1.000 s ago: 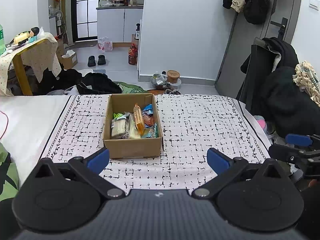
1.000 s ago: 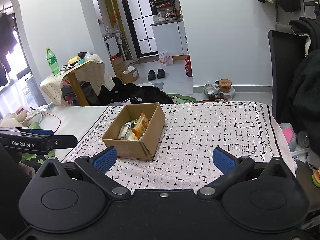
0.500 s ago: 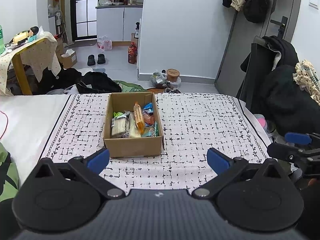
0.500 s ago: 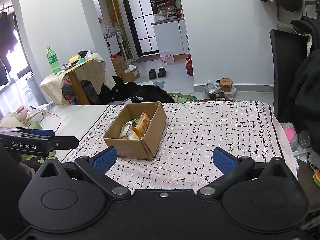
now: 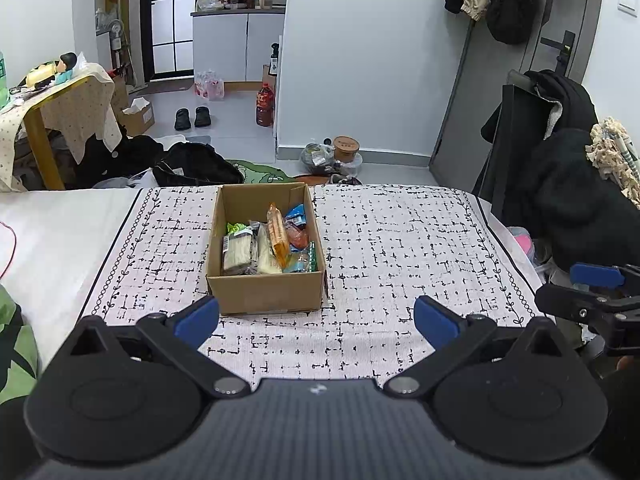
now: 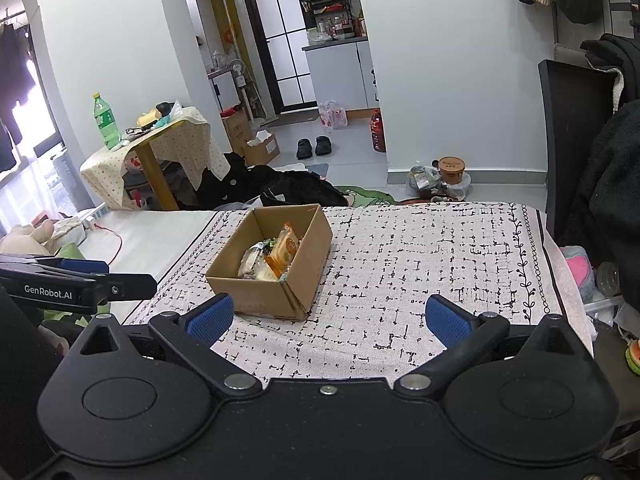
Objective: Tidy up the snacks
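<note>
An open cardboard box (image 5: 266,292) (image 6: 256,294) stands on the patterned cloth (image 5: 400,248) (image 6: 420,264). Inside lie several snack packets: an orange packet (image 5: 277,236) (image 6: 285,246) upright in the middle, pale wrapped bars (image 5: 239,250) to its left, blue and red packets (image 5: 298,226) to its right. My left gripper (image 5: 316,320) is open, held back just short of the box's near wall, nothing between its blue pads. My right gripper (image 6: 326,318) is open too, near the cloth's front edge, right of the box. Each gripper shows at the edge of the other's view.
The cloth covers a white table (image 5: 52,224) with a red cable (image 6: 114,240) on its left part. A dark chair with coats (image 5: 560,184) stands at the right. Bags, shoes (image 5: 192,117) and a small covered table (image 6: 160,148) sit on the floor behind.
Both grippers have drifted slightly back and up from the box, so it sits a little lower and smaller in view. Both stay open; the snacks have not moved.
</note>
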Tool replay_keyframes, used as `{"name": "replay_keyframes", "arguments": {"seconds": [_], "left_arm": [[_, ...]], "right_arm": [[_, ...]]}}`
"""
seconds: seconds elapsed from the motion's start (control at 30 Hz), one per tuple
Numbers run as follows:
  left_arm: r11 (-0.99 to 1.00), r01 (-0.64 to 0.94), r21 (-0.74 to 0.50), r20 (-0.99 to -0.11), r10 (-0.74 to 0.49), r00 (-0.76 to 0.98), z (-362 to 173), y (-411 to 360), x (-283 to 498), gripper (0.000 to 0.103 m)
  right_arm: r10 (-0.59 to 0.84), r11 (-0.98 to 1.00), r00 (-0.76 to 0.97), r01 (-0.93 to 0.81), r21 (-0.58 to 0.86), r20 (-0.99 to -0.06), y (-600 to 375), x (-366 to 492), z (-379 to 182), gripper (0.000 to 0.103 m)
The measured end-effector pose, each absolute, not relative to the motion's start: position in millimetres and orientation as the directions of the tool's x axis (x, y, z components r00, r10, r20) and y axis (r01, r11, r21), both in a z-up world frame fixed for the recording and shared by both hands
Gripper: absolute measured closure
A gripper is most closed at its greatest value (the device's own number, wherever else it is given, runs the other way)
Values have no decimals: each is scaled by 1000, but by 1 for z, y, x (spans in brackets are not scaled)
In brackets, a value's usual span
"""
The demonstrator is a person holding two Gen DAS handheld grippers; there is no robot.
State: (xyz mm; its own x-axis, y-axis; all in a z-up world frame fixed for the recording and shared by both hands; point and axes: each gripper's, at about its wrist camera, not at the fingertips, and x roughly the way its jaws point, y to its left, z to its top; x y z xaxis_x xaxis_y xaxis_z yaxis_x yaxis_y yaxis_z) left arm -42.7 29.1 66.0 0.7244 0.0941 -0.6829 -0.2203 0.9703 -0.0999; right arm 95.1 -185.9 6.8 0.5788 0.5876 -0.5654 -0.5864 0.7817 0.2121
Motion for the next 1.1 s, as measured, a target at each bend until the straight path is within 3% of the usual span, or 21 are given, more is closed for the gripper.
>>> {"name": "replay_keyframes", "arguments": {"seconds": [1.1], "left_arm": [[970, -220, -106, -683, 89, 725, 64, 31, -45, 0]], "right_arm": [[588, 780, 575, -588, 213, -568, -185, 95, 8, 0]]}}
